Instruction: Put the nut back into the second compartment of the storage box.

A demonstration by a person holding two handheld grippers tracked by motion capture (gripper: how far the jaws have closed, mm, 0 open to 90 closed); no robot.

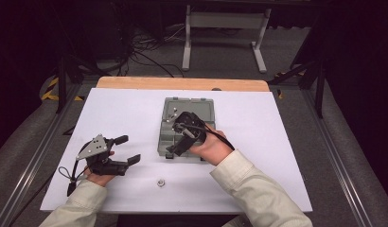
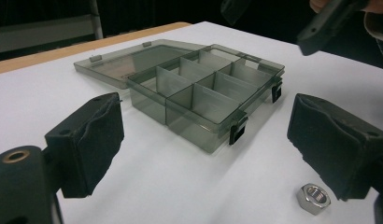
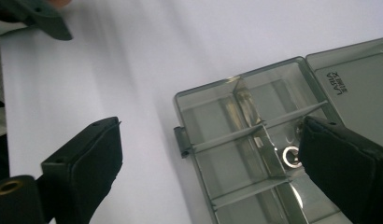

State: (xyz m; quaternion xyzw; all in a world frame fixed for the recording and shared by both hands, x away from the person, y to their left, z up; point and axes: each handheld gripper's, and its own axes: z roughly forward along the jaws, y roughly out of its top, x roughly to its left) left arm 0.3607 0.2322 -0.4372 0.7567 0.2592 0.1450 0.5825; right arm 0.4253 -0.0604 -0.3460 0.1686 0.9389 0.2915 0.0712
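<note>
Right hand-held gripper [image 1: 175,137] gaping above box [image 1: 169,142], left hand-held gripper [image 1: 128,149] spread wide

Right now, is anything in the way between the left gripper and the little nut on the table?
Nothing visible. The left gripper is open, and the hex nut lies on bare white table beside one pad, apart from the organizer box.

smoke-grey, see-through compartment box [image 2: 206,100] with small black latches [image 2: 237,132], lying on a plain white sheet [image 1: 277,142]. beyond the box, a light wooden strip of counter [image 1: 182,83] along the sheet's far edge. nearer than the box, a shiny silver nut [image 2: 314,198]. another silvery ring-shaped piece [image 3: 290,156] inside the box. matte black left claw [image 1: 127,150] with a pale grey plate [image 1: 93,146]; black right claw [image 3: 208,172] over the box. cream sleeves [image 1: 251,187]. dark grey floor [image 1: 220,56] beyond the counter.
</note>
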